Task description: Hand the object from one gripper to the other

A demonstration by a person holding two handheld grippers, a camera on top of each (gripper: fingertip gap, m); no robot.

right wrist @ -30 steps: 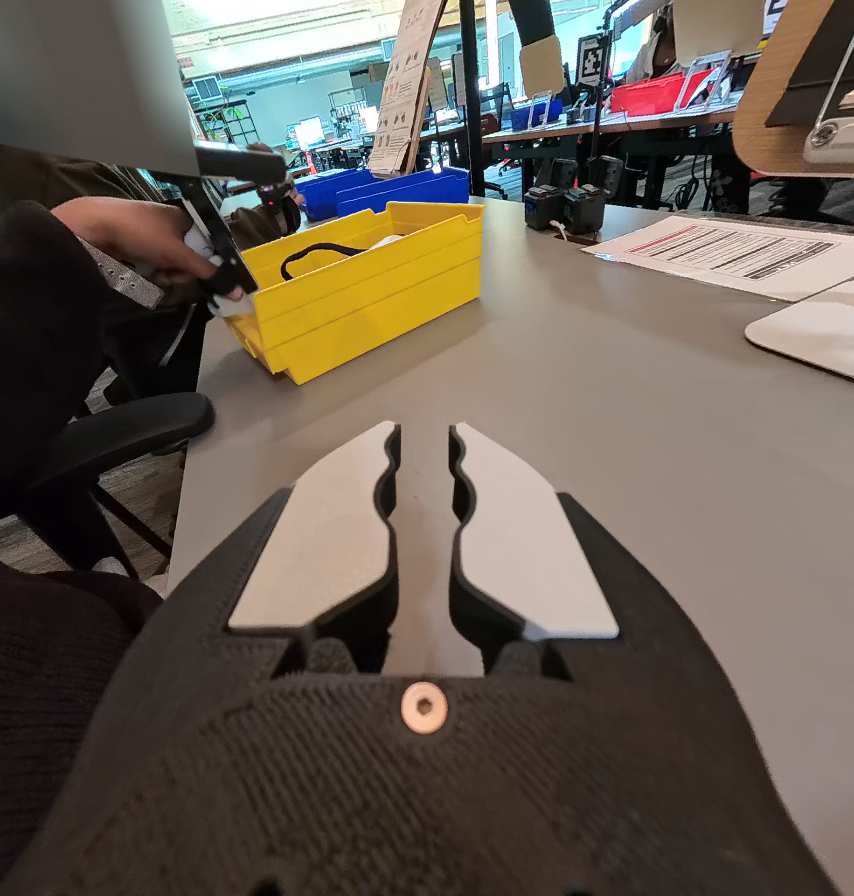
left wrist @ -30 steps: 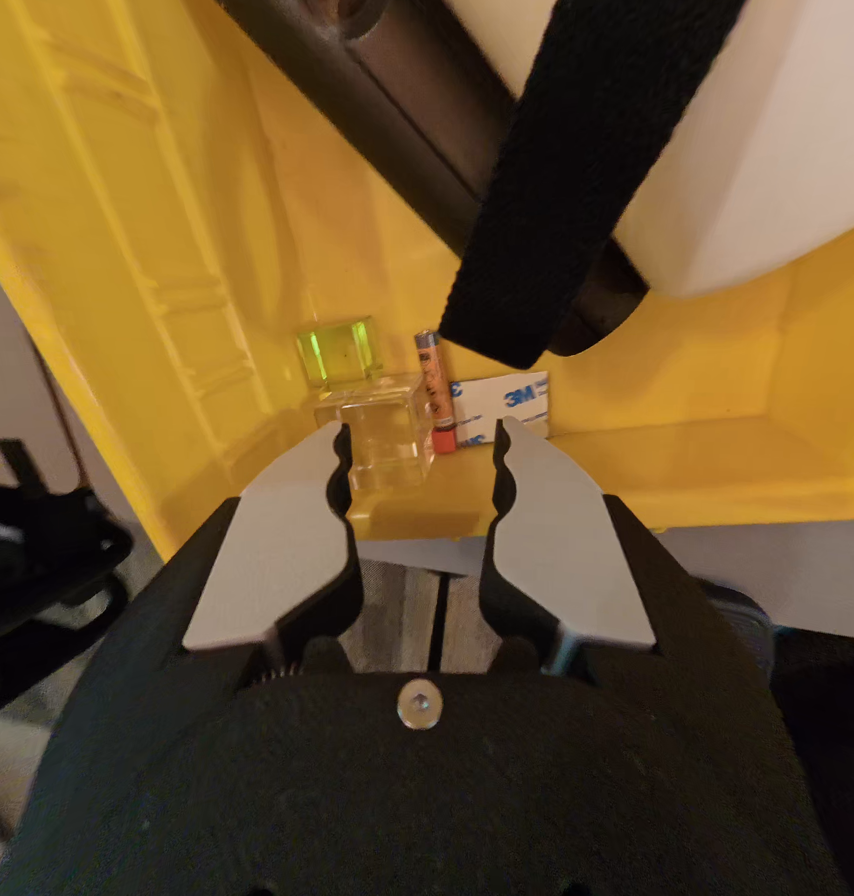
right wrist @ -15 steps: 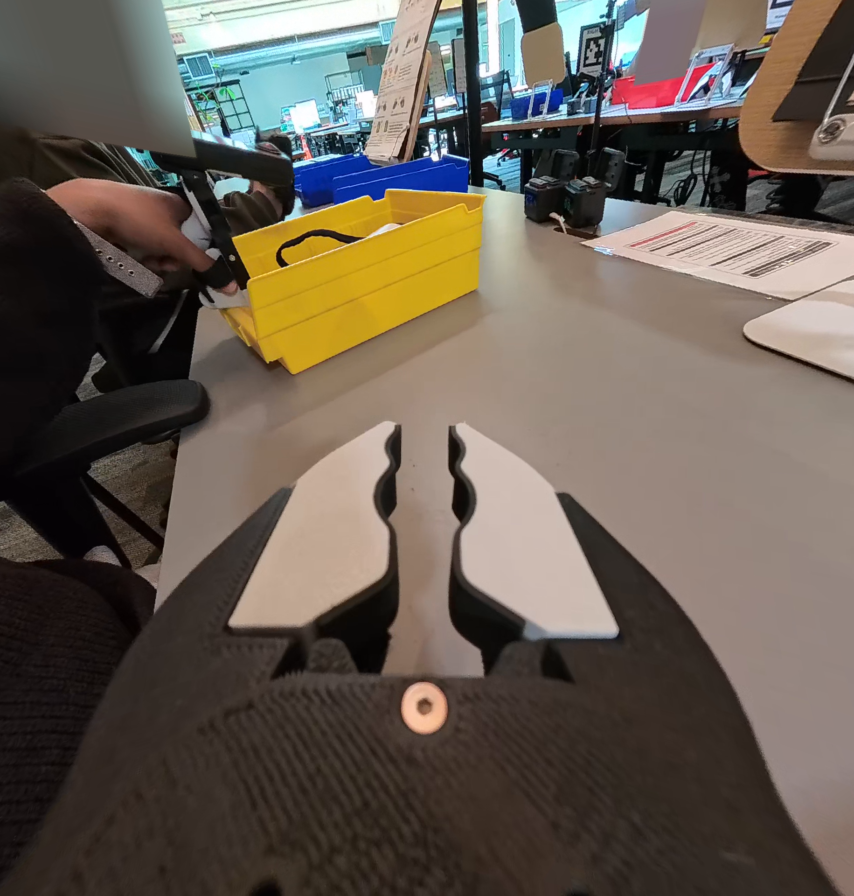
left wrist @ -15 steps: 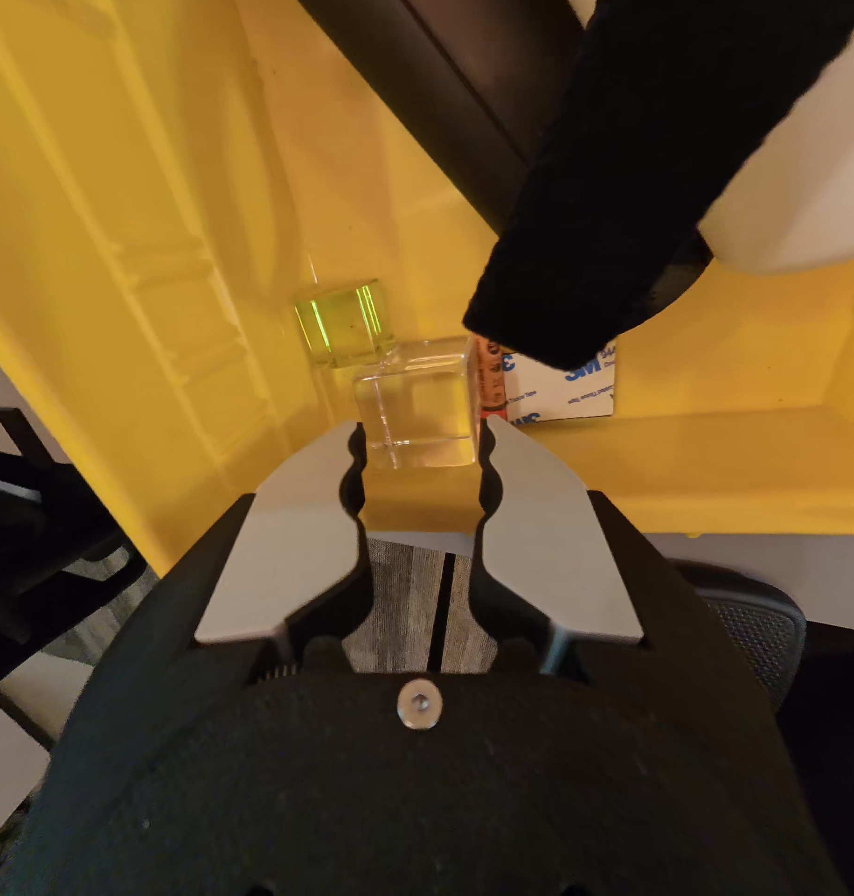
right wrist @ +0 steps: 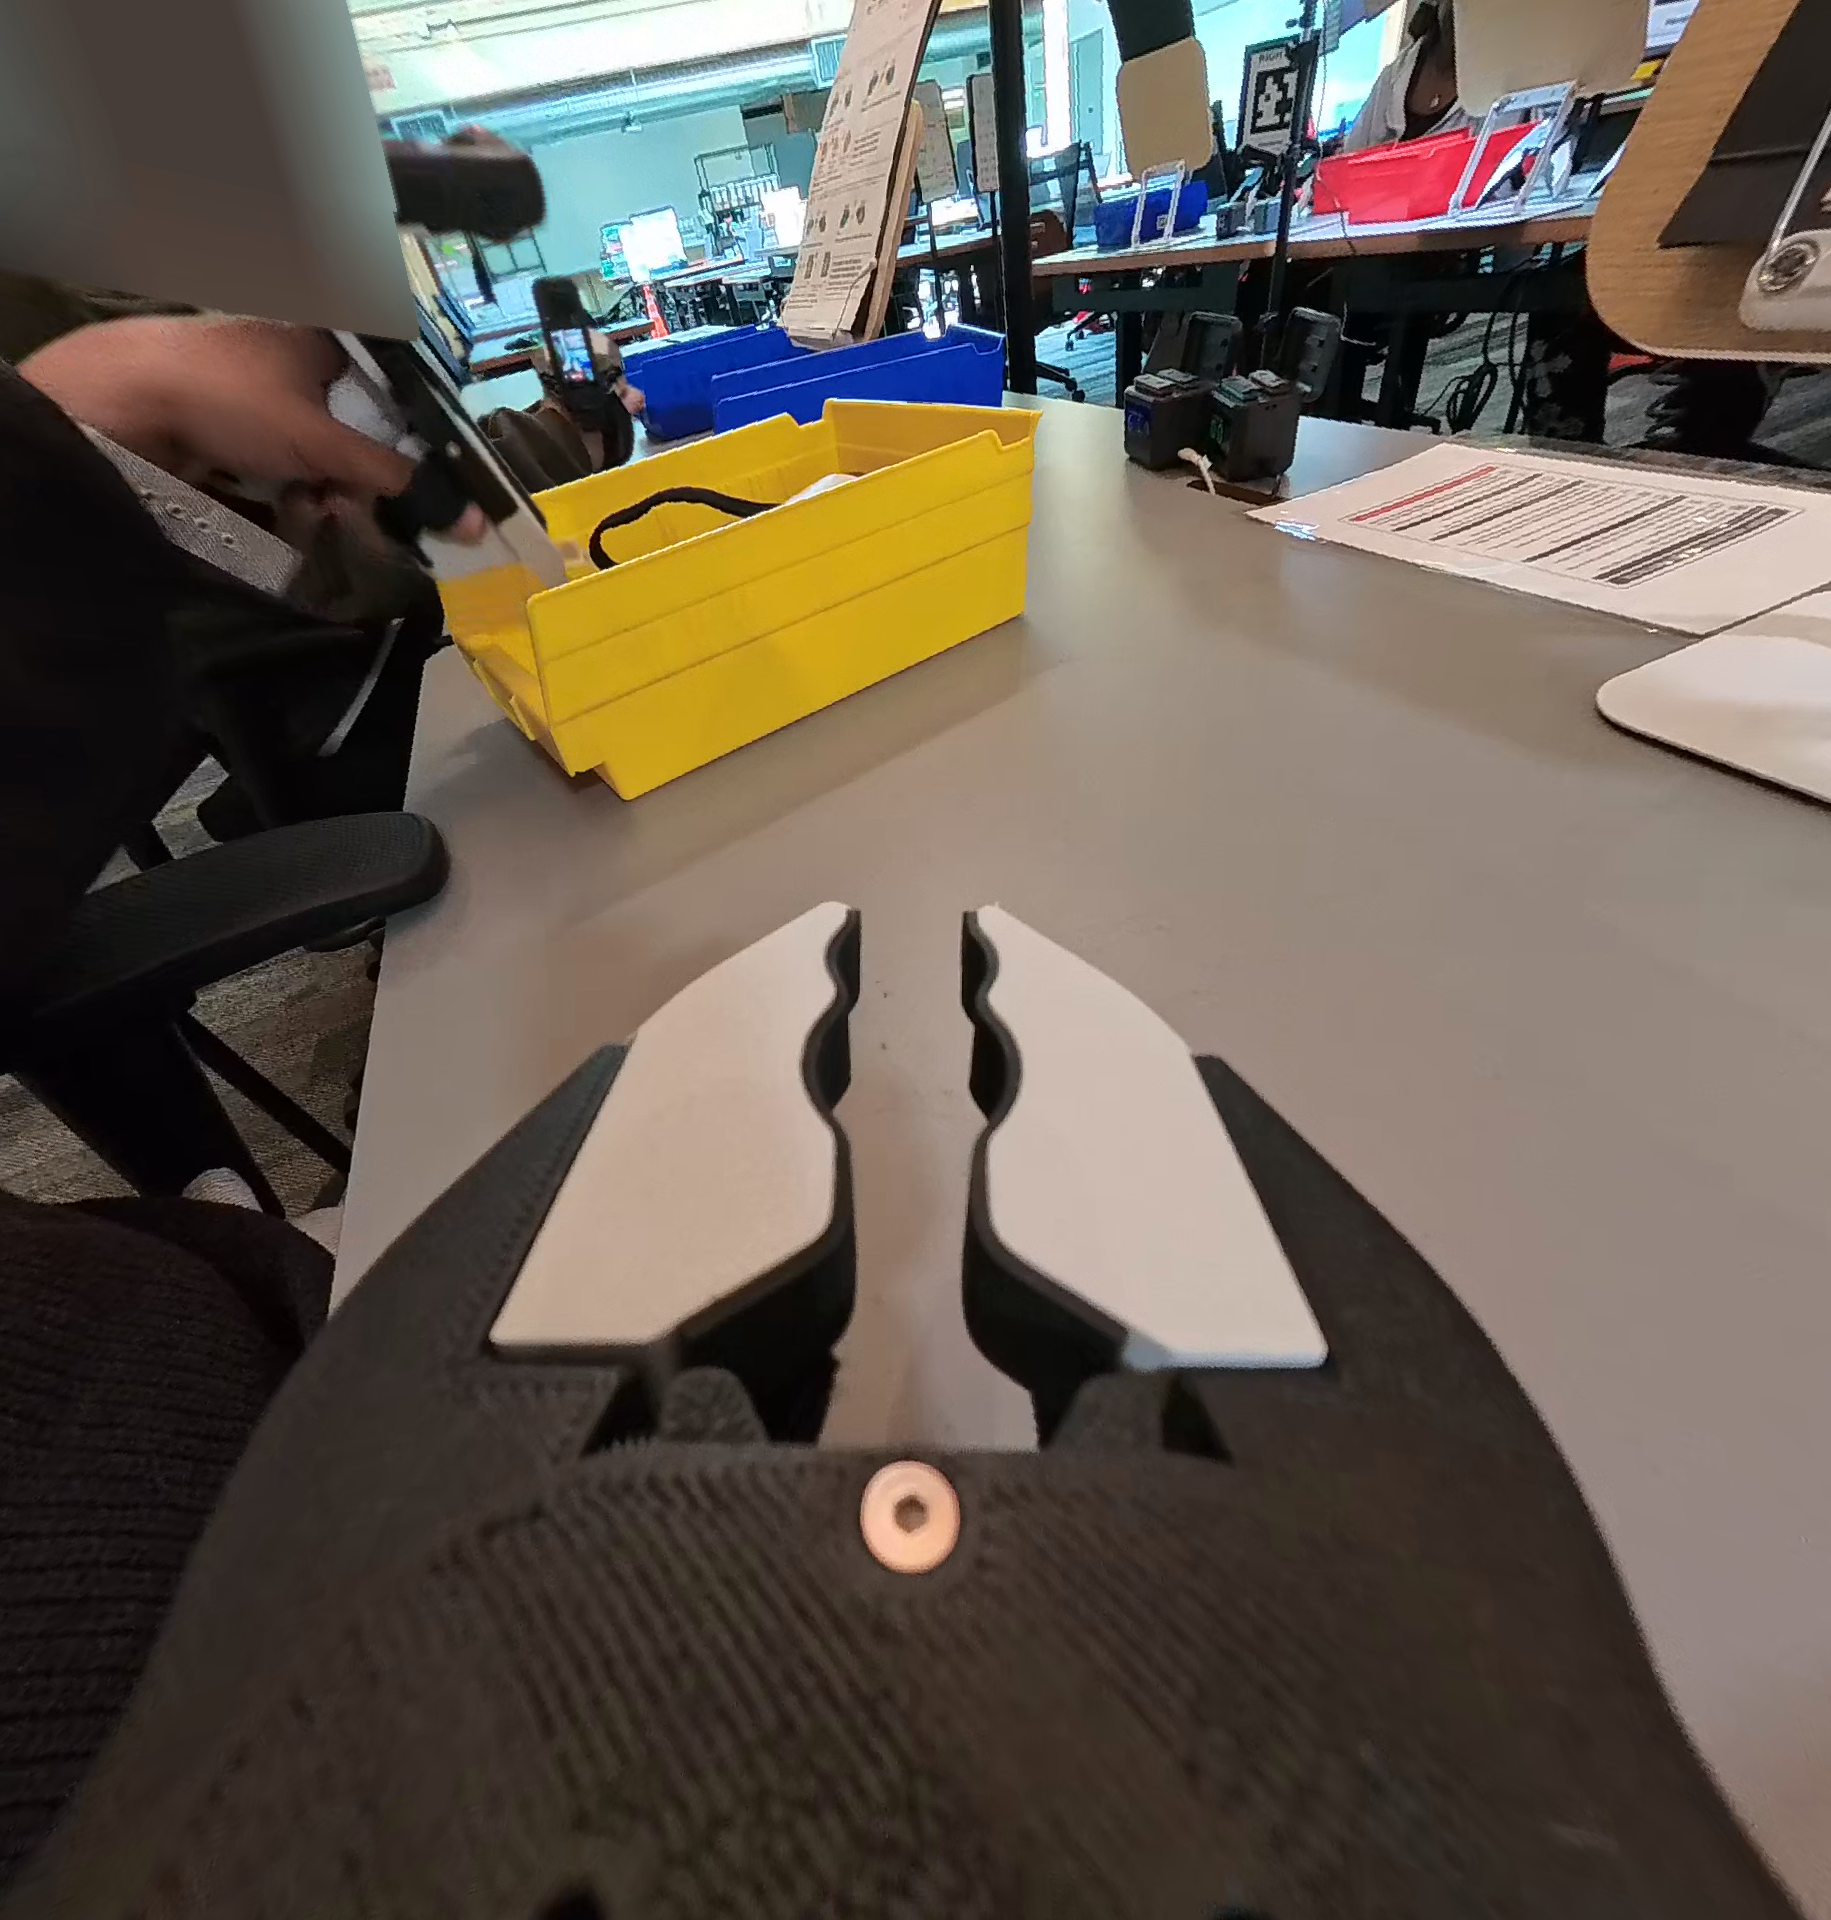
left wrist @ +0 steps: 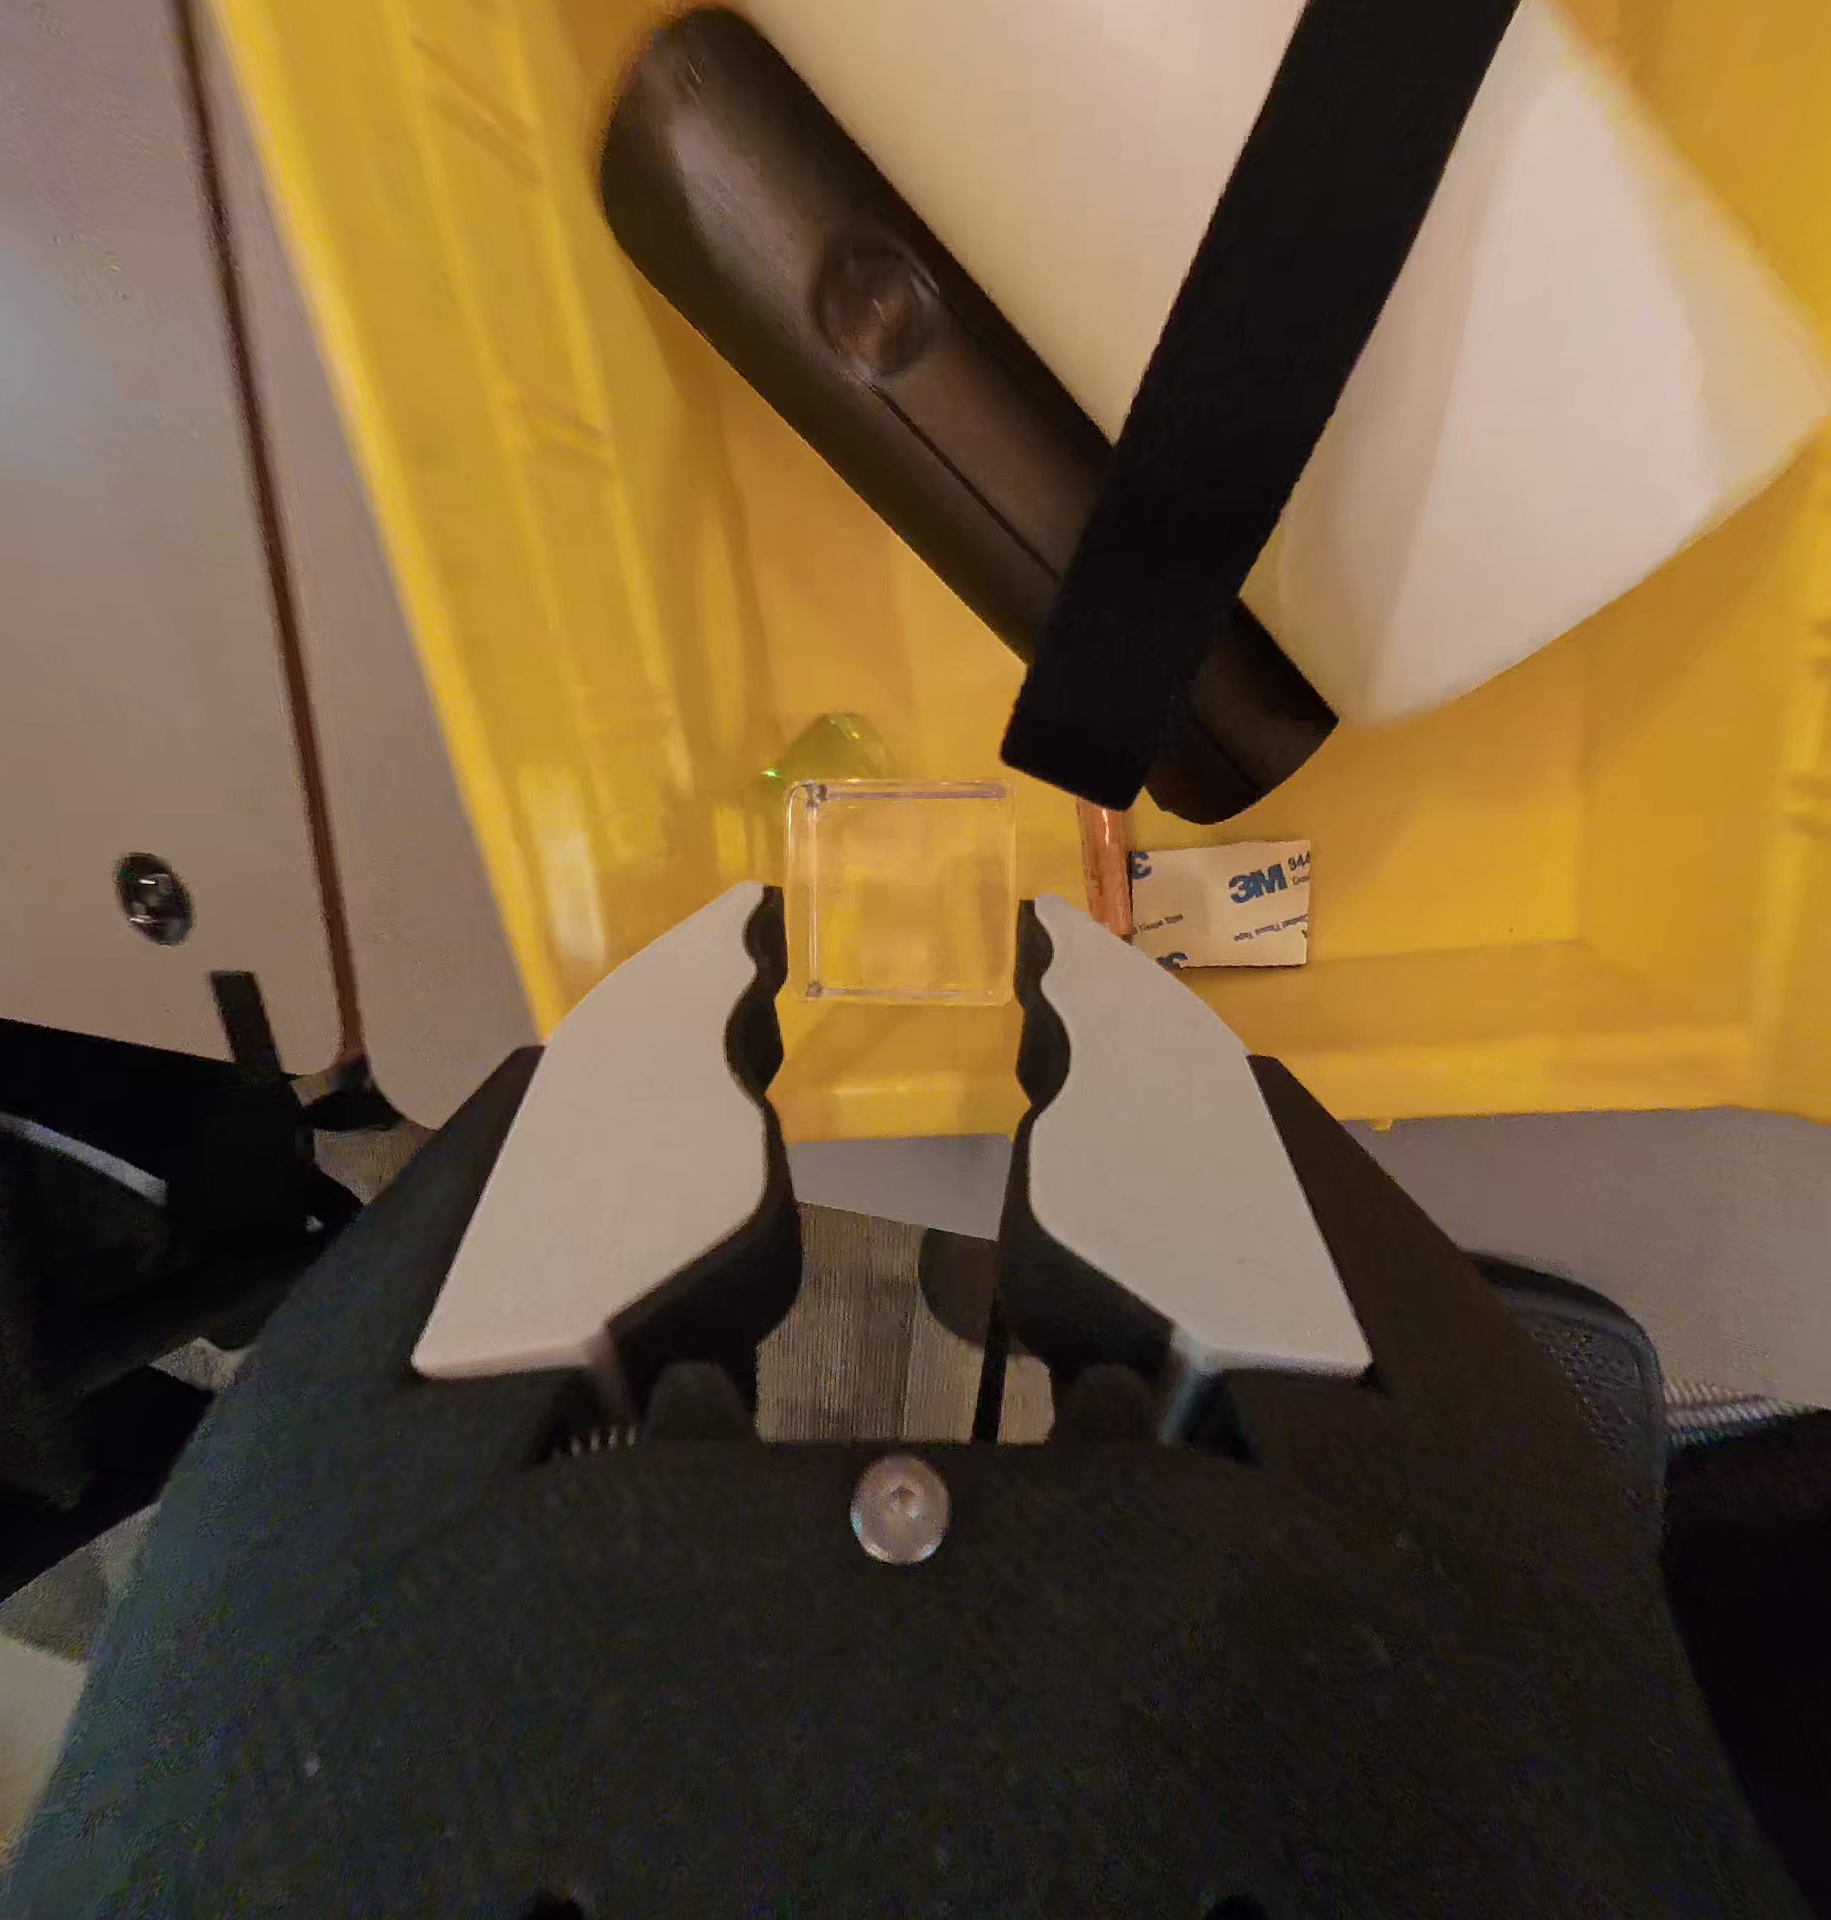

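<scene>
Left tool (left wrist: 898,925) reached into the near end of the yellow bin (left wrist: 537,520), its two grey fingers (left wrist: 630,1132) set at middling width on either side of a clear cube (left wrist: 898,902); the fingertips sat flush against the cube's side faces, though a firm clamp could not be confirmed from the wrist view. Just behind the cube, partly hidden by it, lay a green translucent block (left wrist: 833,743). Close on the cube's right stood a small copper-coloured battery (left wrist: 1103,868), and beside that a white adhesive pad (left wrist: 1228,904) lay flat against the bin's inner wall. Overhead, crowding the space above the cube, a black strap (left wrist: 1202,436) crossed a dark oblong device (left wrist: 849,343) and a large white object (left wrist: 1513,343) — the strap's end hung nearly over the battery. Right tool (right wrist: 909,925) hovered low over the grey desk (right wrist: 1306,883), well apart from the bin, its fingers narrowly parted with nothing between them. From that side, the left tool (right wrist: 495,530) appeared blurred at the bin's (right wrist: 786,623) near end, gripped by a hand (right wrist: 204,405). Farther along the desk were blue bins (right wrist: 849,369), a printed sheet (right wrist: 1555,525) and a white pad (right wrist: 1752,696) — none between the two tools.
</scene>
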